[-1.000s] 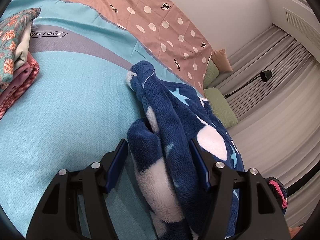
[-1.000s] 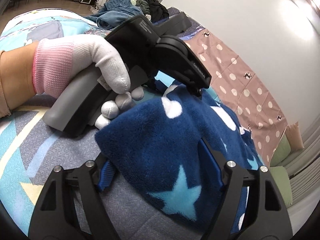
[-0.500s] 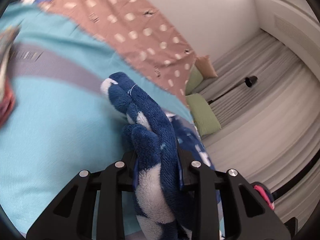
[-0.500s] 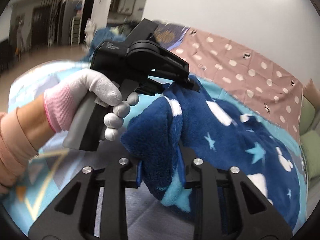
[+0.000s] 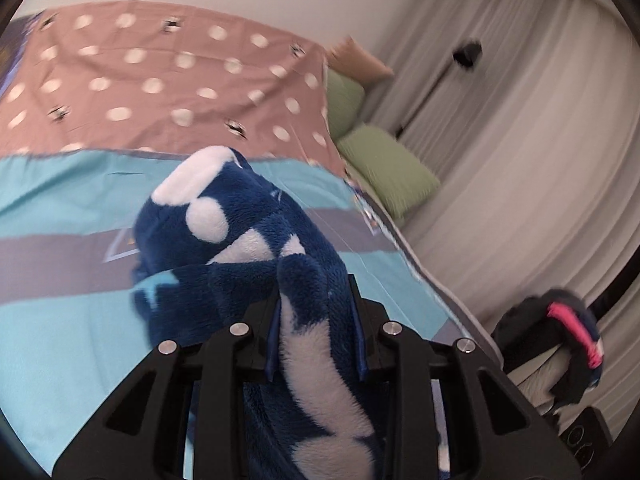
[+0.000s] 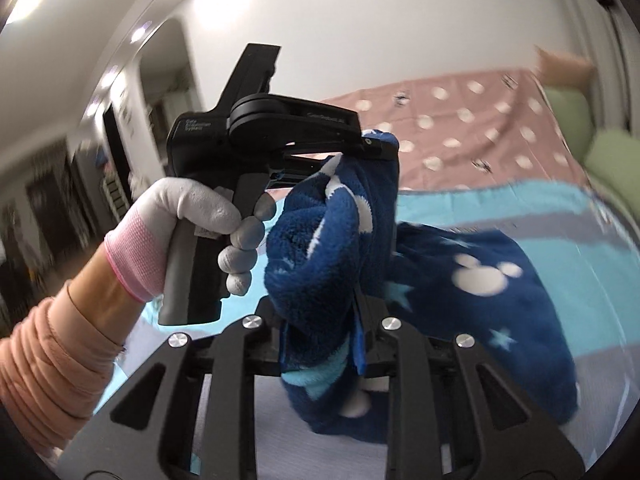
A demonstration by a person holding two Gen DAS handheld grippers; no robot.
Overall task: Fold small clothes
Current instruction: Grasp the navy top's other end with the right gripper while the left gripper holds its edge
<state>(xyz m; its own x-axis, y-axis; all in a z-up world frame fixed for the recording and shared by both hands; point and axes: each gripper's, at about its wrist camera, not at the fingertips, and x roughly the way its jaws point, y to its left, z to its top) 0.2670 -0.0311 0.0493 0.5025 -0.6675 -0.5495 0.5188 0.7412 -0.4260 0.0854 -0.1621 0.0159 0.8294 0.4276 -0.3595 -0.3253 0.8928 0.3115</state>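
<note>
A small navy fleece garment [image 5: 240, 248] with white mouse-head shapes and light blue stars is lifted off the bed. My left gripper [image 5: 316, 340] is shut on one bunched edge of it. My right gripper [image 6: 320, 340] is shut on another bunched edge [image 6: 320, 248]. The rest of the garment [image 6: 480, 292] hangs down to the right onto the bed. The left gripper's body and the gloved hand [image 6: 192, 216] holding it show in the right wrist view, just left of the cloth.
The bed has a turquoise and grey cover [image 5: 60, 320] and a brown polka-dot sheet [image 5: 160, 80] behind. Green pillows [image 5: 384, 168] lie by the grey curtains [image 5: 520, 160]. A dark bundle with pink trim [image 5: 560, 332] sits off the bed's right edge.
Both grippers closed on the fleece garment and lifted it off the bed. Both views have swung upward toward the wall and pillows.
</note>
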